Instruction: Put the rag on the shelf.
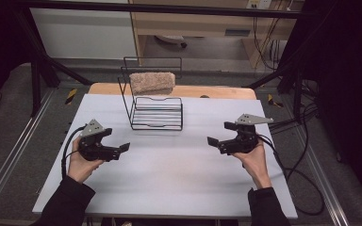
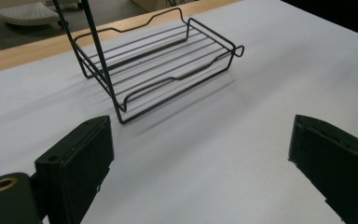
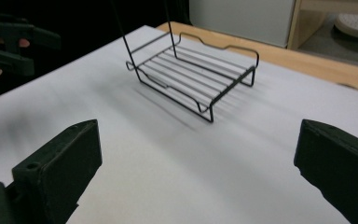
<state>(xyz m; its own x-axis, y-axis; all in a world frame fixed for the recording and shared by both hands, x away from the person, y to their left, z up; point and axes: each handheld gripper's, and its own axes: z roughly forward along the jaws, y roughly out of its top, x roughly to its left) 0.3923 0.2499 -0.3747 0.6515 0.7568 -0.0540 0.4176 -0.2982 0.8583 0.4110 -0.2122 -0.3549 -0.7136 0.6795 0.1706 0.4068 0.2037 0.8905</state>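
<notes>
In the high view, a black wire rack (image 1: 156,112) stands at the far middle of the white table (image 1: 169,183), and a brown fluffy cloth (image 1: 152,83) lies over its upper bar. The left gripper (image 1: 118,141) and the right gripper (image 1: 219,134) are spread wide, holding nothing.

In the left gripper view, the rack's lower shelf (image 2: 161,60) lies ahead, between the parted jaws.

In the right gripper view, the shelf (image 3: 198,72) is ahead, and the left gripper (image 3: 16,44) is far left.

black grippers, grey three-cornered plates, black trailing cables, black sleeves (image 1: 66,205).
</notes>
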